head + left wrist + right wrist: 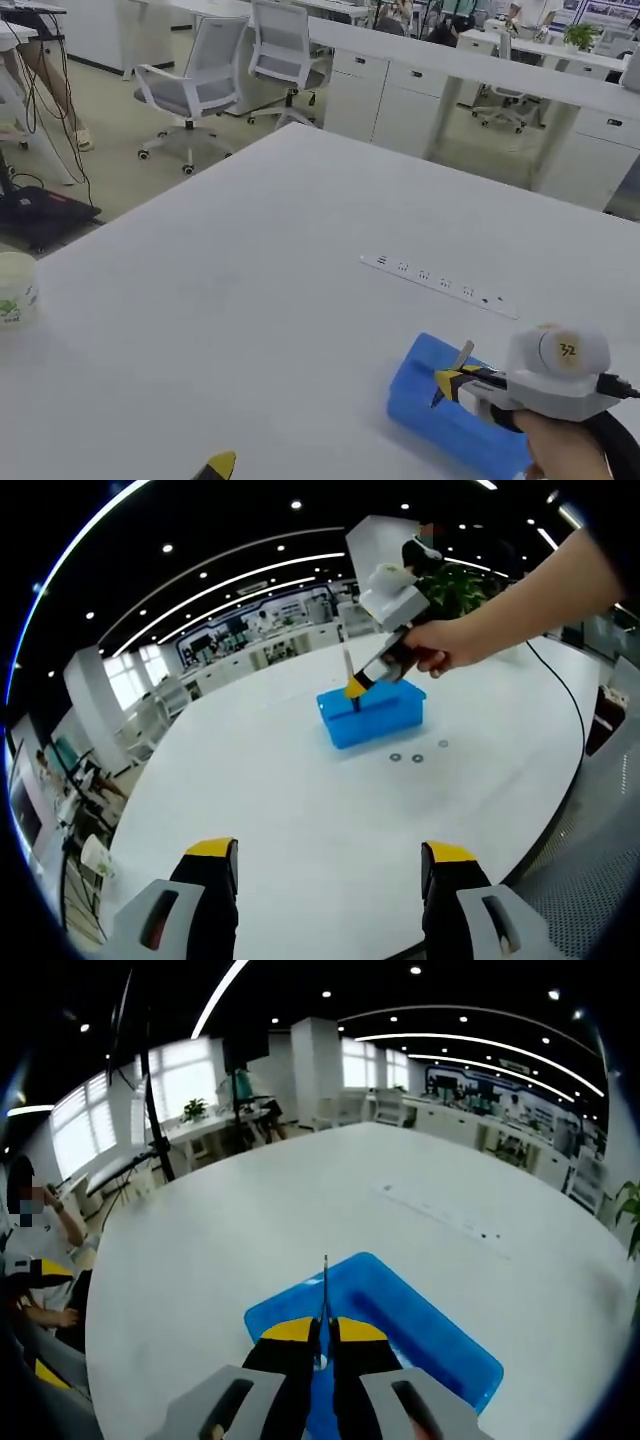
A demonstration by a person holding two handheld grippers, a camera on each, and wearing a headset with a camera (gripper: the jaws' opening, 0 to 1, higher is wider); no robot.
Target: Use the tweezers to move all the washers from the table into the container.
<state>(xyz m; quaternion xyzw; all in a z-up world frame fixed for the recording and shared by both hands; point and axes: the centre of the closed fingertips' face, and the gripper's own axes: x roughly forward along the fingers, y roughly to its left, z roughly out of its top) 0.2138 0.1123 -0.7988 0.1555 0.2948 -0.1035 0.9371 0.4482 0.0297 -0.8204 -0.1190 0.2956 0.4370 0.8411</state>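
Desk [250, 300]: white, smooth, matt. Container [415, 385]: blue plastic, rectangular, shallow, with rounded corners; it is set on the desk. Washers [417, 757]: three small flat rings, laid on the desk just beside the container and outside it. Tweezers [324, 1290]: thin, metallic, tapered; they are clamped by the right hand-held gripper [322, 1332] and held over the container. Left hand-held gripper [330, 850]: yellow-tipped black jaws are spread wide, nothing gripped.

A power strip [440, 285] lies flat, a pale cup [15, 290] far left, office chairs [190, 90] beyond.
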